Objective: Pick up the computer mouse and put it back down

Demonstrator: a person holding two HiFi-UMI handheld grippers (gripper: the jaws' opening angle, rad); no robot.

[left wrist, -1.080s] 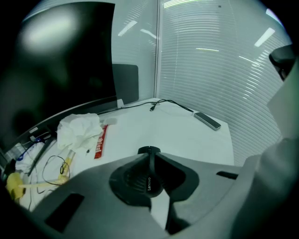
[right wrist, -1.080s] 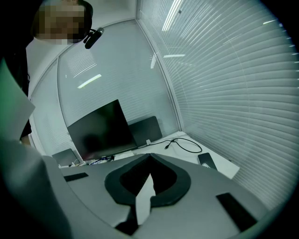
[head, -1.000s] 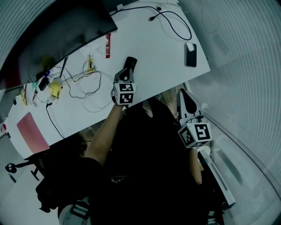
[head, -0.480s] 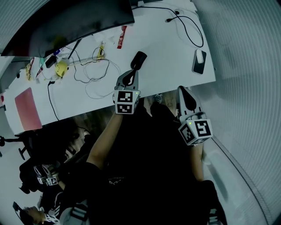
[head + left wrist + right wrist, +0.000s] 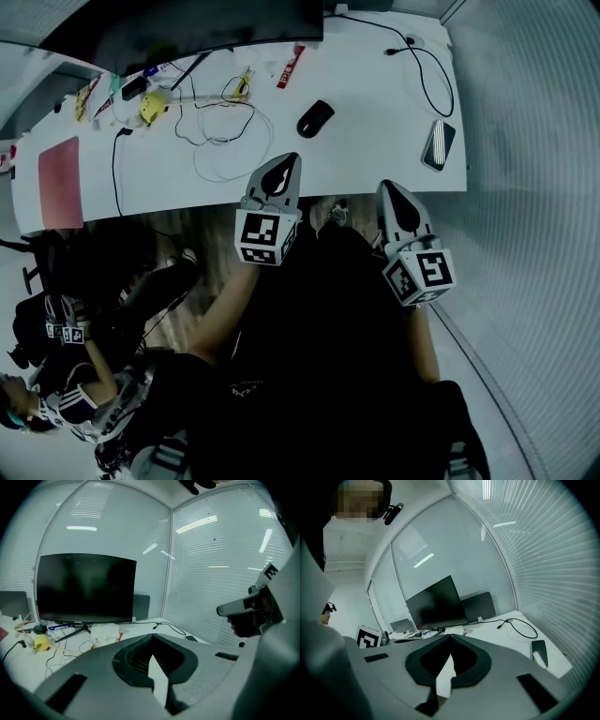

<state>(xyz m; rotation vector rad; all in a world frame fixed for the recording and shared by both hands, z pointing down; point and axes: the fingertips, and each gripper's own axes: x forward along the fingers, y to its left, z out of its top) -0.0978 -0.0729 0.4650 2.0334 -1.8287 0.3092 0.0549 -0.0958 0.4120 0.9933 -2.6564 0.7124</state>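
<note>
- Head view puts the black computer mouse (image 5: 315, 118) flat on the white tabletop (image 5: 375, 150), toward 12 o'clock in the frame, with nothing touching it.
- We hold the left gripper (image 5: 284, 167) by the tabletop's front edge. The mouse is at 1 o'clock from it and clearly apart. The right gripper (image 5: 388, 192) sits at 3 o'clock from the left one, also by that edge.
- Left gripper view shows the left gripper (image 5: 151, 639) with its fingers pressed together and nothing between them, facing the black monitor (image 5: 86, 588).
- Right gripper view shows the right gripper (image 5: 450, 639) the same way, fingers together and empty.
- We judge the mouse to be at rest and unheld. Whether a lift is yet to come, we cannot tell.
- If we reach in again with the fingers together, they would shove the mouse along the tabletop instead of straddling it.
- The mouse's rounded, smooth shell looks likely to squirt out of a shallow or off-centre pinch.
- A looped white cable (image 5: 230, 150) lies at 8 o'clock from the mouse. A low approach from that side could hook it and drag the clutter behind it.
- A dark smartphone (image 5: 438, 144) lies at 3 o'clock from the mouse, near the tabletop's end. A careless sweep of the right gripper could knock it off.
</note>
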